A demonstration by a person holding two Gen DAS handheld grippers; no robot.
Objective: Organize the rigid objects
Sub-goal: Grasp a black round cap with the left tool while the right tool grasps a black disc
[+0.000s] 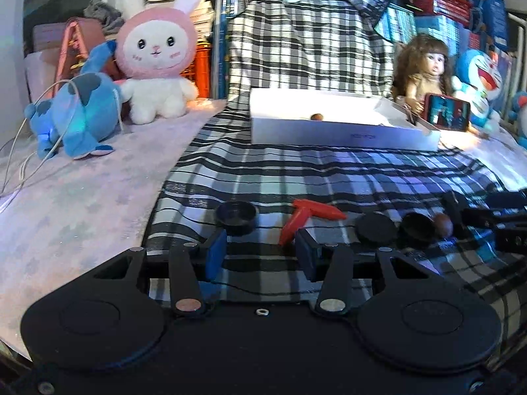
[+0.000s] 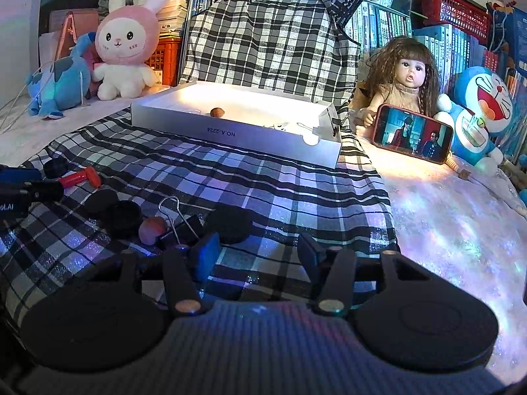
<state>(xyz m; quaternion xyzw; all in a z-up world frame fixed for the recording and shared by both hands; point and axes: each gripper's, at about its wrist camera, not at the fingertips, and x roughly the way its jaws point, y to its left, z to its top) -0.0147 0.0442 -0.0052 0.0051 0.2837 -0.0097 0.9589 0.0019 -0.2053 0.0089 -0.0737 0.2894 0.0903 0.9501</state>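
Note:
Small rigid pieces lie on a plaid cloth (image 1: pixel 296 171). My left gripper (image 1: pixel 260 250) is open and holds nothing. A red T-shaped piece (image 1: pixel 306 218) lies just past its right finger, and a black cap (image 1: pixel 236 215) just past its left finger. To the right lie two black discs (image 1: pixel 376 228) and a brown nut (image 1: pixel 443 225). My right gripper (image 2: pixel 258 254) is also open and empty. Ahead of its left finger lie a black disc (image 2: pixel 230 223), a binder clip (image 2: pixel 181 227) and the nut (image 2: pixel 152 228). A white box (image 2: pixel 230 131) further back holds another nut (image 2: pixel 216 112).
A phone (image 2: pixel 411 138) with a lit screen leans on a doll (image 2: pixel 406 79) right of the box. Plush toys (image 1: pixel 154 62) sit at the back left, a blue plush (image 2: pixel 477 112) at the right. Books and crates line the back. A white cable (image 1: pixel 19 164) trails at the left.

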